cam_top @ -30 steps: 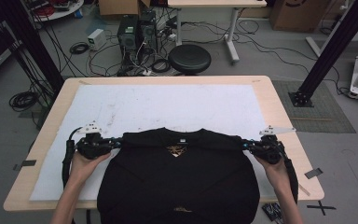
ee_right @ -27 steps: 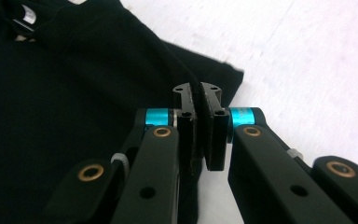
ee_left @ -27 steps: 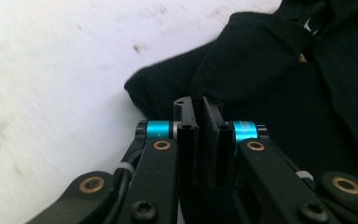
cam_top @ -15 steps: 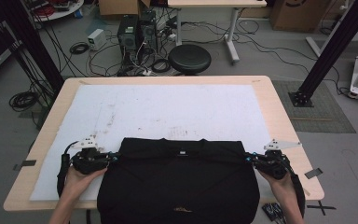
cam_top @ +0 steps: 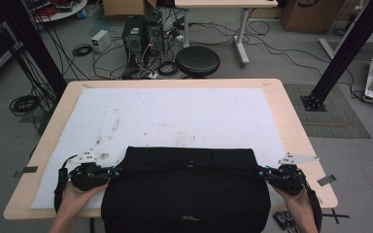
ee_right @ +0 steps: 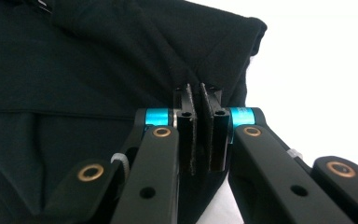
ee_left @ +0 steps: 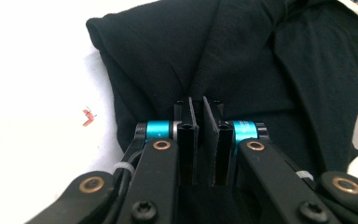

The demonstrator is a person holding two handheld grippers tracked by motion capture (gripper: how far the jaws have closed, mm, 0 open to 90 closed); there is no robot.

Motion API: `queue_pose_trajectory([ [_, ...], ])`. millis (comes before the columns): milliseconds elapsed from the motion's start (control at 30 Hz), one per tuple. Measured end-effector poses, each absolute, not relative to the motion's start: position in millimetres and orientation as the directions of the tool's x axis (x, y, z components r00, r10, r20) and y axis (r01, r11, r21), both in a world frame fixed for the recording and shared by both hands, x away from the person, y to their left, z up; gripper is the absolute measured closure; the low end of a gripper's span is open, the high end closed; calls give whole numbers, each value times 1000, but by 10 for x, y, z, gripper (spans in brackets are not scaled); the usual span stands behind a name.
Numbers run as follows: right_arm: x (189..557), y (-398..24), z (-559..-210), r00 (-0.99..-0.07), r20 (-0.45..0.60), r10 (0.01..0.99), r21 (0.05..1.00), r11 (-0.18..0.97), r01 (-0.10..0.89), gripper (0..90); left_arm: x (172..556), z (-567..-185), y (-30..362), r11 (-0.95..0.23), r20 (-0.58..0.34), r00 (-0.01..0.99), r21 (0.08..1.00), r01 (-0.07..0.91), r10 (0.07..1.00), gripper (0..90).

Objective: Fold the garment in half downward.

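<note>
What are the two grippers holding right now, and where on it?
A black garment. The left gripper is shut on its left edge and the right gripper on its right edge, each at an end of the far fold.

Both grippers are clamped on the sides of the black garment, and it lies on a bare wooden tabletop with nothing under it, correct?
Not quite. Both the left gripper and the right gripper are clamped on the sides of the black garment, but it lies on a white sheet that covers the wooden table, not on bare wood. The high view shows this.
</note>
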State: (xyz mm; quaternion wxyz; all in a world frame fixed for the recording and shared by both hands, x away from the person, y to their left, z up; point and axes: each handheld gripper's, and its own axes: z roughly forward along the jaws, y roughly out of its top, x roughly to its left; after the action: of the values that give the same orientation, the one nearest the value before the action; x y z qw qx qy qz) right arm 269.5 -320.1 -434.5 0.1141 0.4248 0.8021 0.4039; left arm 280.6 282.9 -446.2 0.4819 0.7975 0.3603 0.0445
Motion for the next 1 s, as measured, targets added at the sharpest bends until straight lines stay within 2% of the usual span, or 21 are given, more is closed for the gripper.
queue_pose_trajectory([
  [367, 2577, -3247, -4393, -617, 173, 768, 743, 309, 593, 859, 2741, -4506, 2841, -276, -315, 743, 786, 553, 590, 838],
  [400, 2577, -3247, -4393, -617, 173, 768, 743, 309, 593, 859, 2741, -4506, 2841, -276, -315, 743, 786, 553, 590, 771],
  [433, 2579, -3227, -4390, -611, 166, 774, 743, 309, 594, 749, 2744, -4456, 2851, -263, -317, 736, 791, 553, 598, 771],
  [467, 2591, -3226, -4355, -604, 170, 779, 753, 292, 589, 640, 2744, -4423, 2857, -255, -315, 736, 797, 548, 599, 669],
  [567, 2593, -3216, -4297, -604, 174, 778, 769, 276, 576, 642, 2753, -4343, 2844, -245, -302, 734, 808, 535, 608, 596],
  [600, 2605, -3185, -4251, -607, 164, 778, 774, 280, 568, 642, 2753, -4343, 2844, -245, -302, 734, 808, 535, 608, 596],
  [667, 2685, -3054, -4172, -622, 139, 771, 771, 310, 556, 592, 2836, -4208, 2694, -269, -262, 751, 821, 504, 606, 579],
  [867, 2918, -2807, -4229, -653, 143, 744, 740, 358, 570, 581, 3059, -4255, 2402, -303, -279, 755, 791, 531, 593, 579],
  [933, 3002, -2748, -4326, -654, 160, 739, 722, 364, 588, 626, 3109, -4302, 2328, -318, -289, 749, 771, 551, 596, 584],
  [967, 3009, -2736, -4344, -661, 161, 733, 722, 368, 585, 667, 3123, -4321, 2295, -325, -293, 749, 764, 557, 595, 613],
  [1000, 3009, -2736, -4344, -661, 161, 733, 722, 368, 585, 667, 3123, -4321, 2295, -325, -293, 749, 764, 557, 595, 685],
])
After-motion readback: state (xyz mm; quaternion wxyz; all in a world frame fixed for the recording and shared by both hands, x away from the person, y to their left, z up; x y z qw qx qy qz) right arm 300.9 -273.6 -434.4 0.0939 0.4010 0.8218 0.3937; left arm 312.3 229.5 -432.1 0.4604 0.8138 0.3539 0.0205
